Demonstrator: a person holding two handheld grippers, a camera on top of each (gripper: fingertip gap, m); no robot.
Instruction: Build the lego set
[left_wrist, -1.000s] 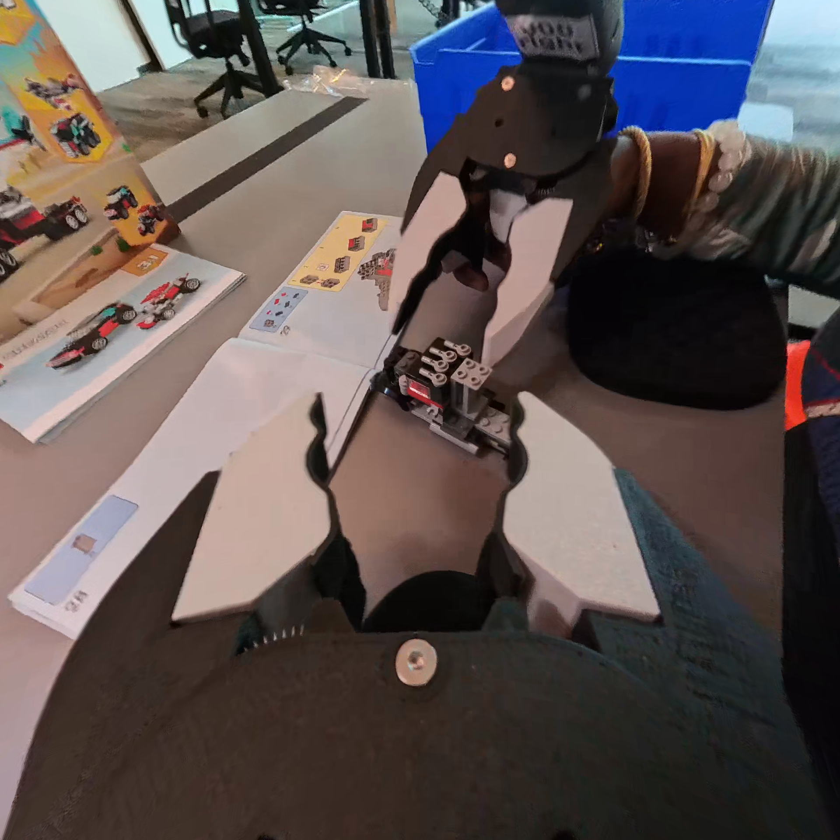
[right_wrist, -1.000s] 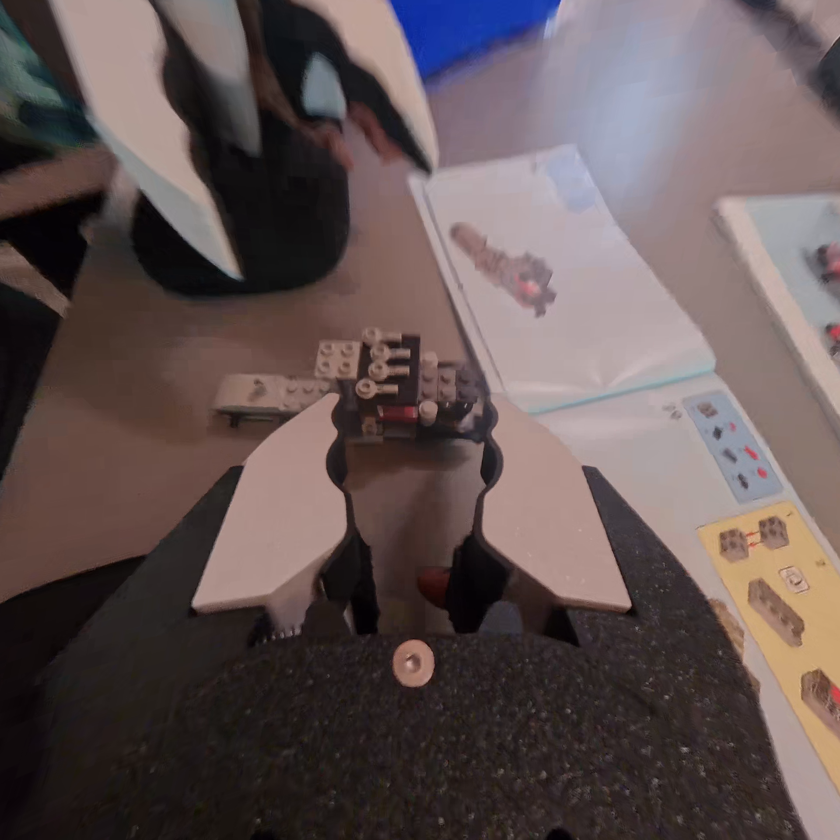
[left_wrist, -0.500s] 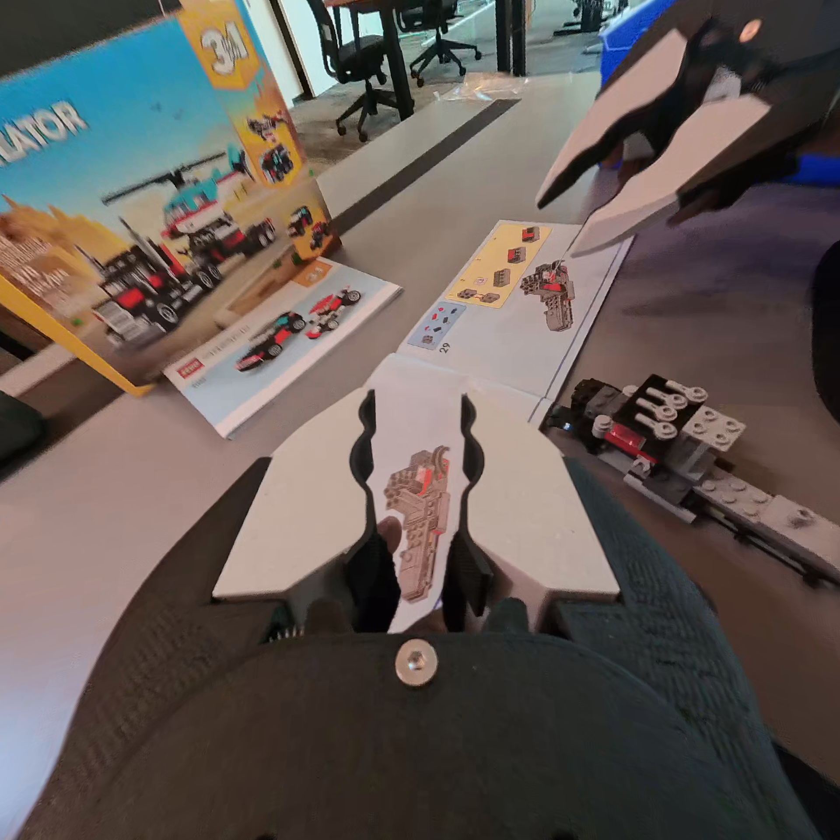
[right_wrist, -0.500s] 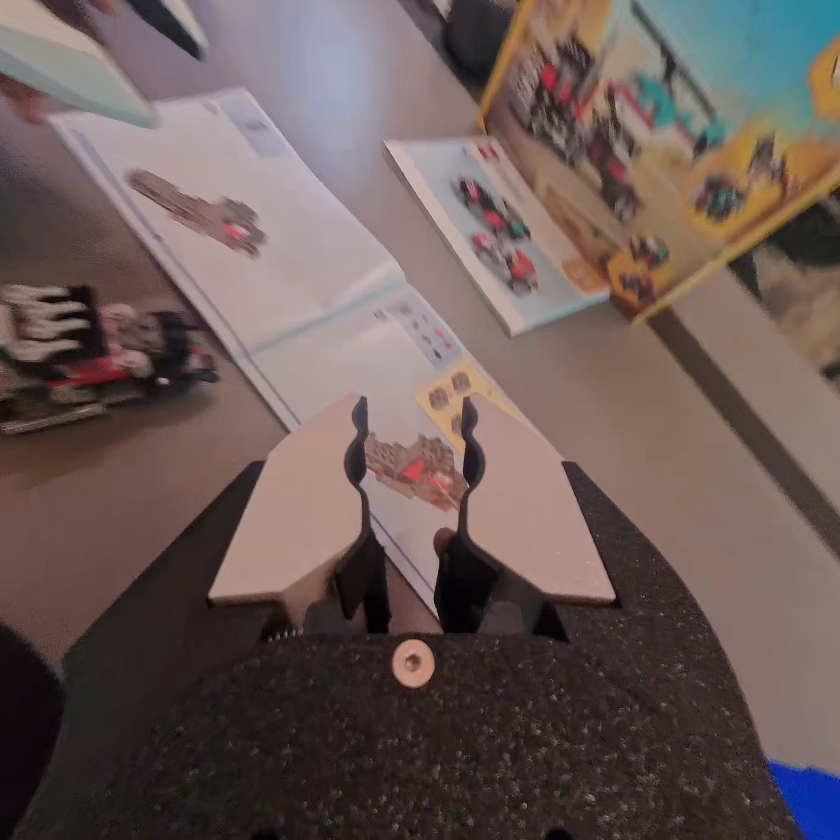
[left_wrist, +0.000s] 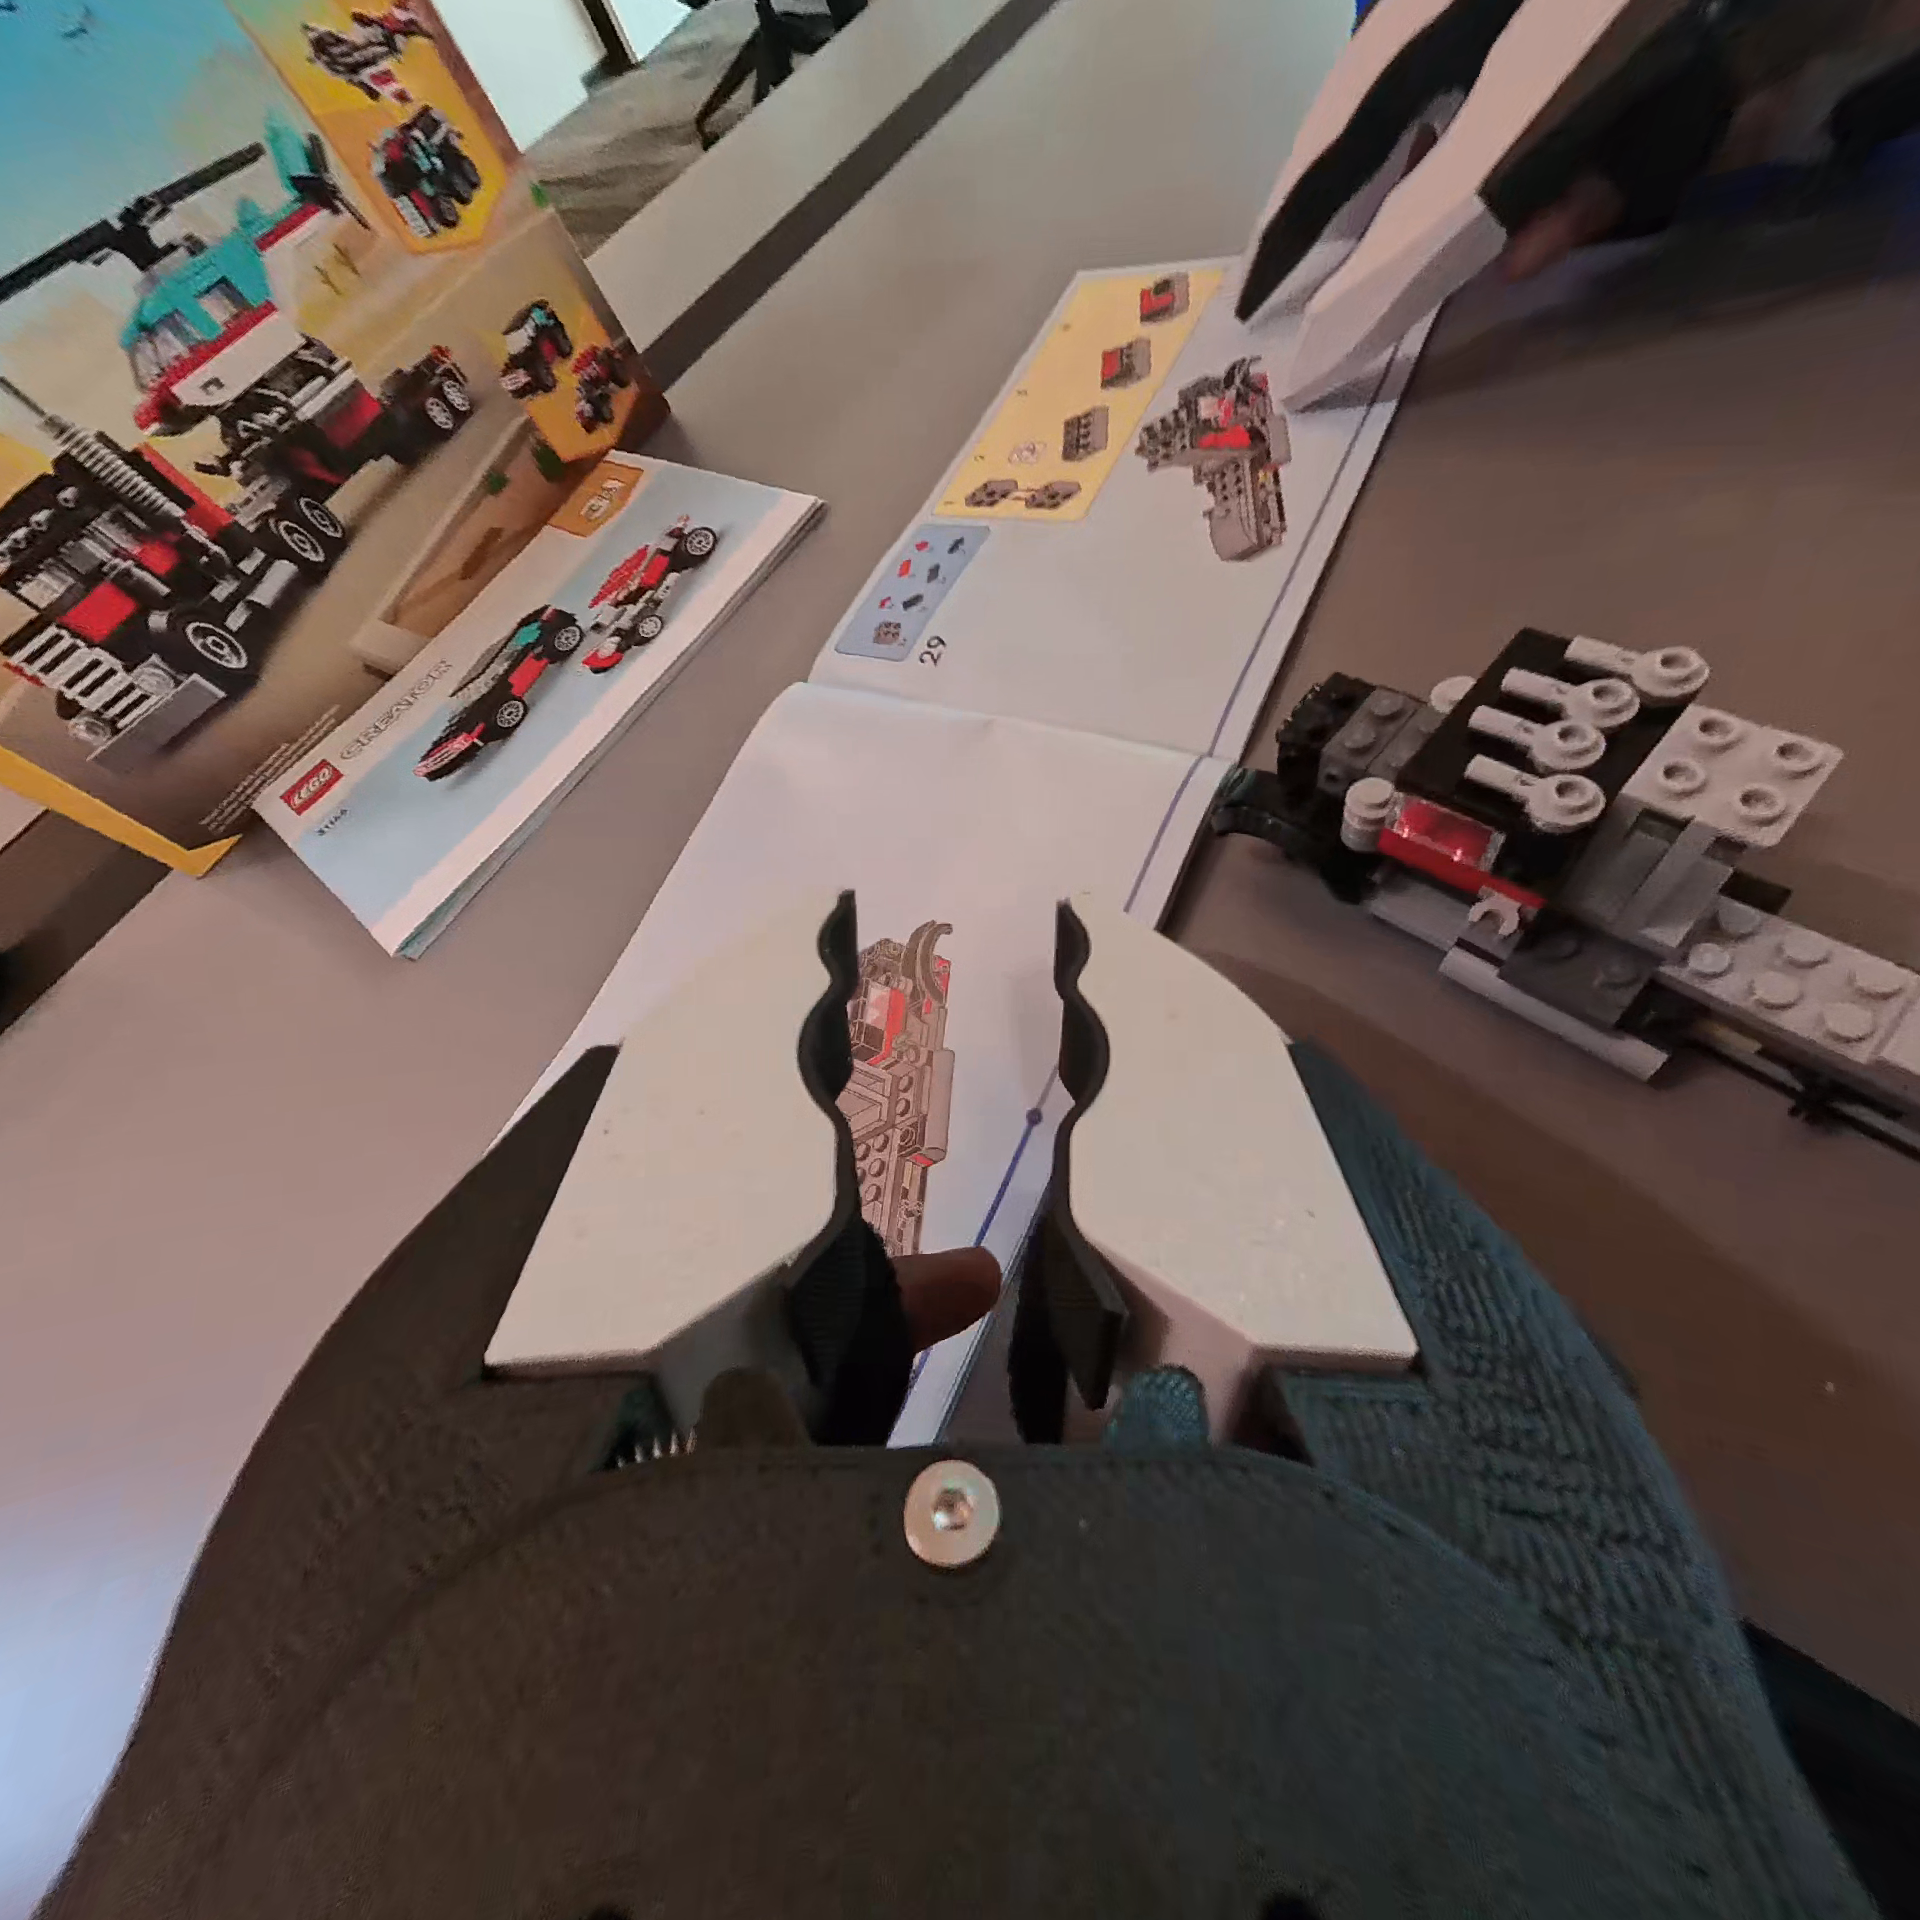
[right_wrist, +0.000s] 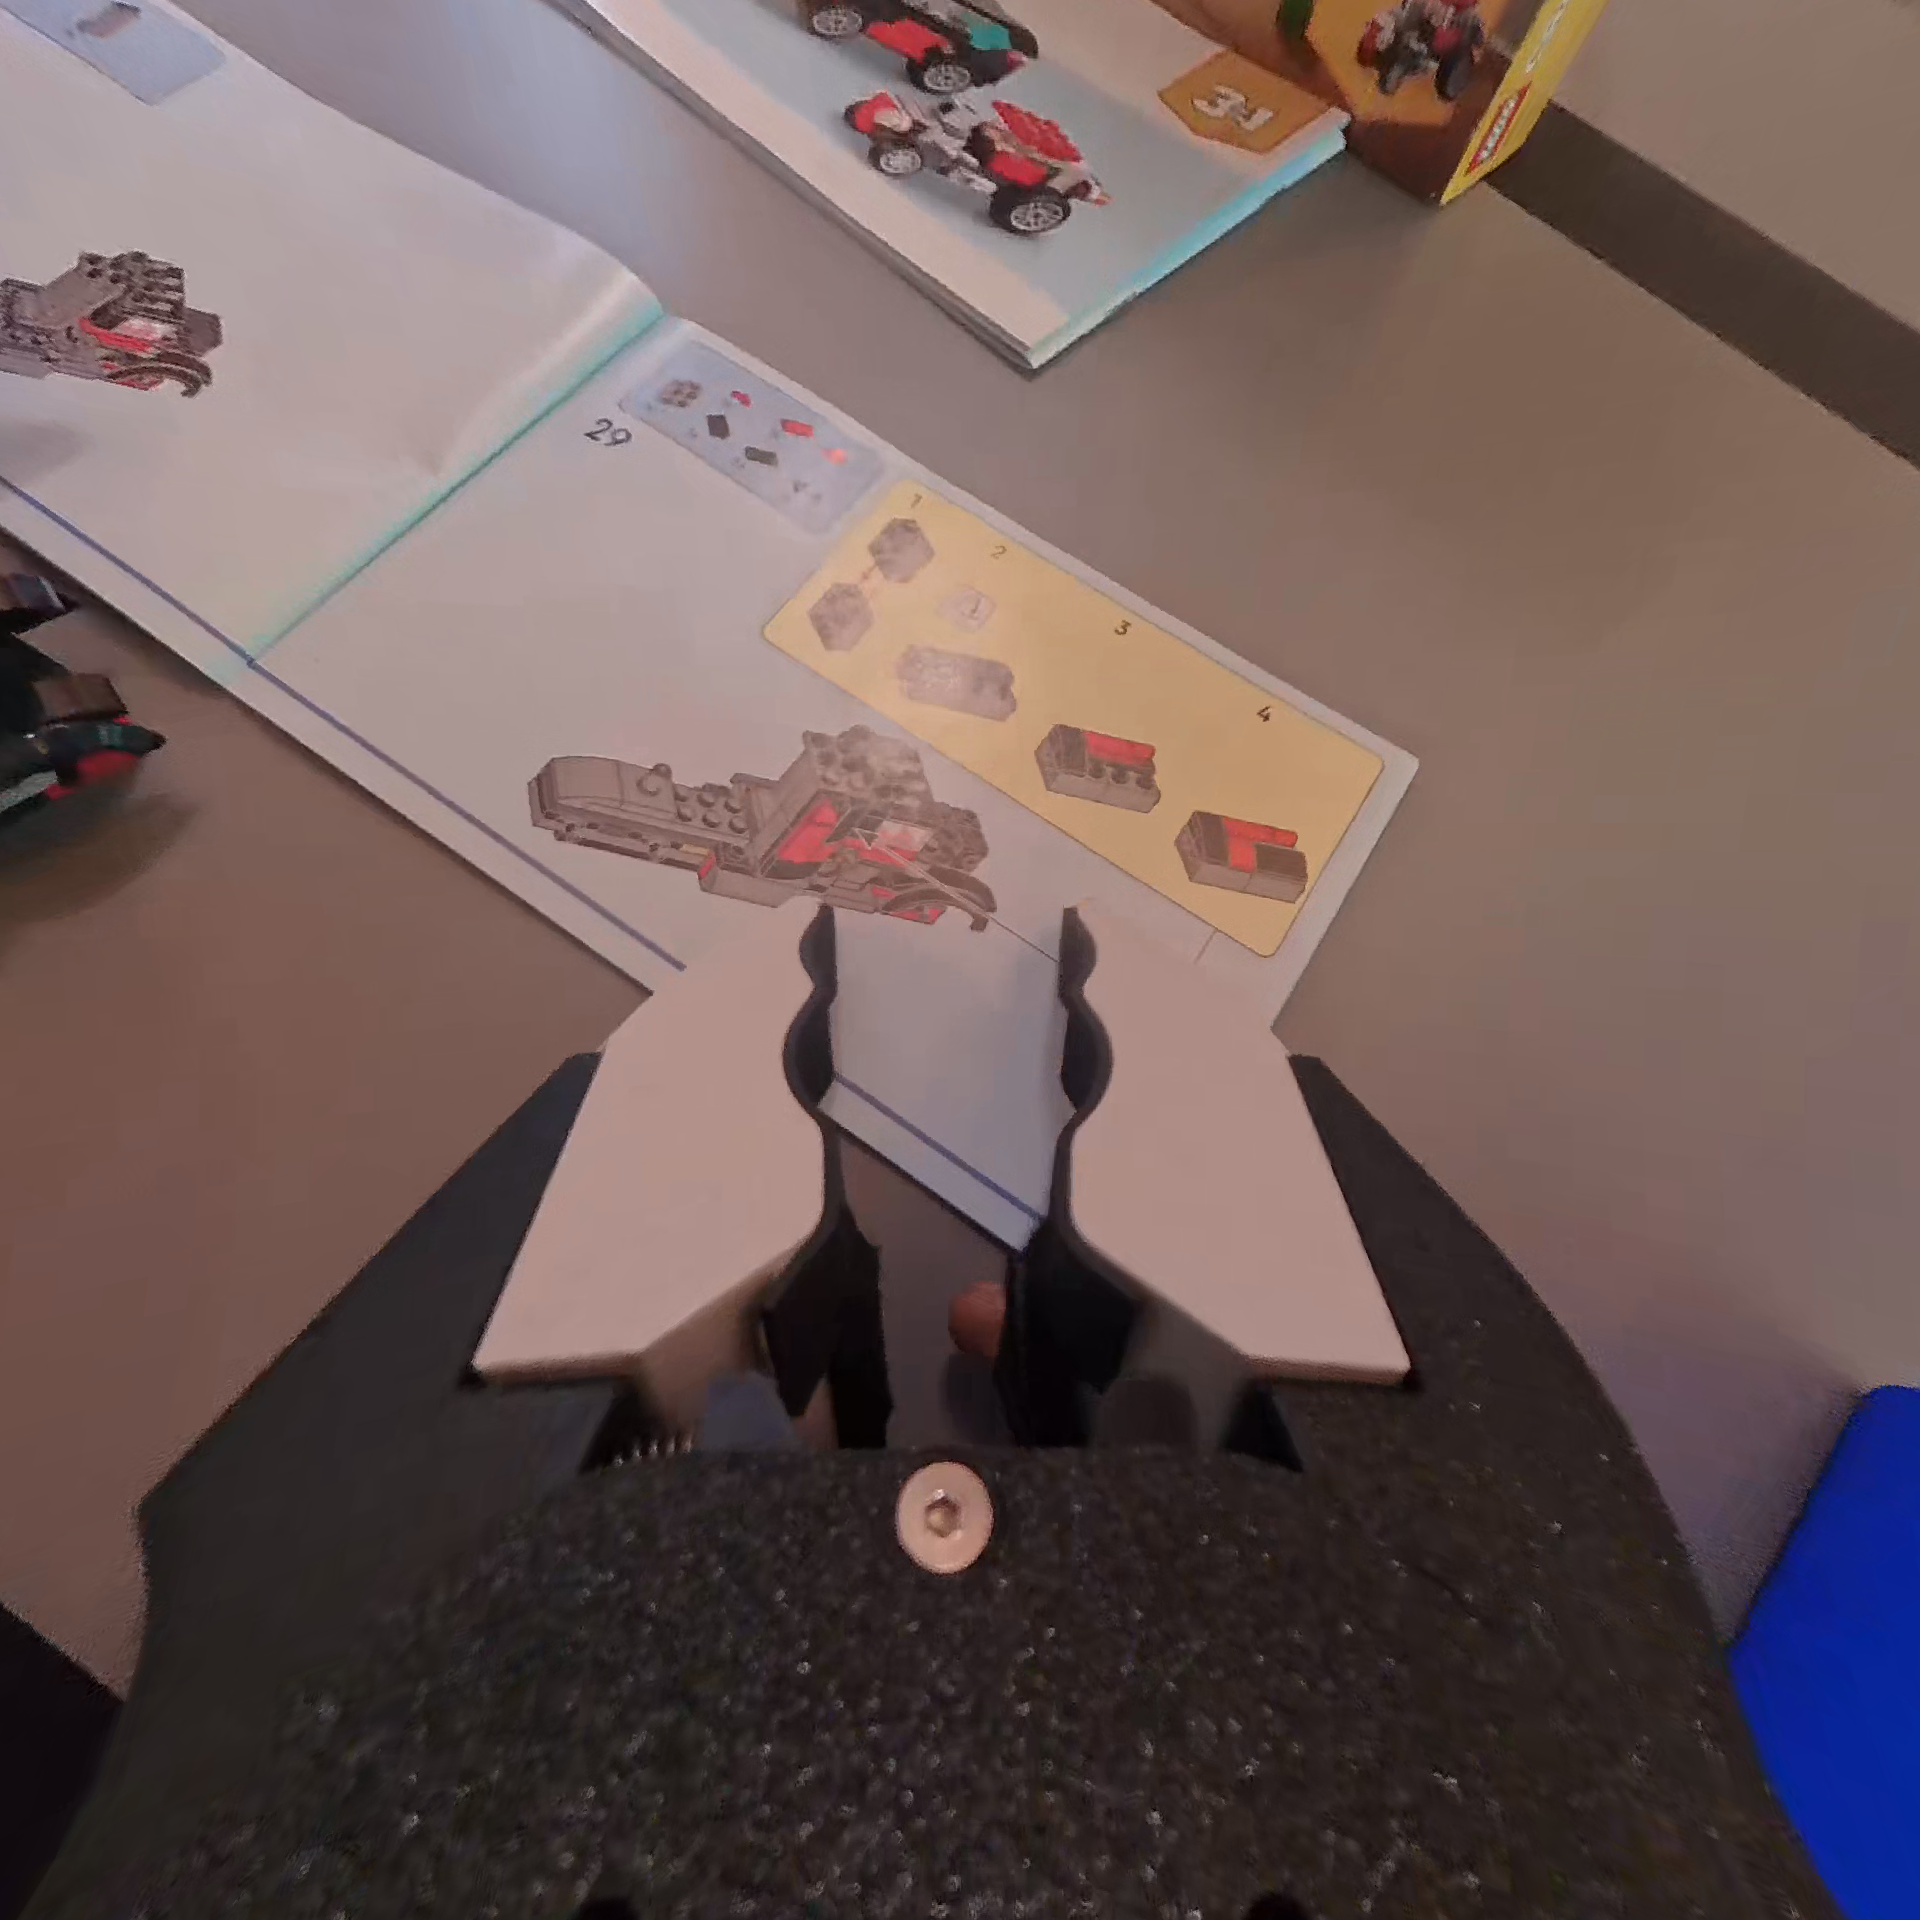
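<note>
Grey, black and red lego model (left_wrist: 1590, 842) on a grey table (left_wrist: 260, 1091), both claws empty.

Printed writing shows on the open instruction booklet (left_wrist: 1049, 644), the closed booklet (left_wrist: 561, 675) and the picture box (left_wrist: 239, 395); it is not repeated here. The half-built model, a long studded grey plate carrying a black block with pale grey pins and a red strip, lies just beside the open booklet's edge. Left gripper (left_wrist: 956, 914) hangs over one page, jaws narrowly parted, gripping nothing. Right gripper (right_wrist: 945, 920) hangs over the other page, likewise parted and empty, beside a blue bin (right_wrist: 1839, 1621).
</note>
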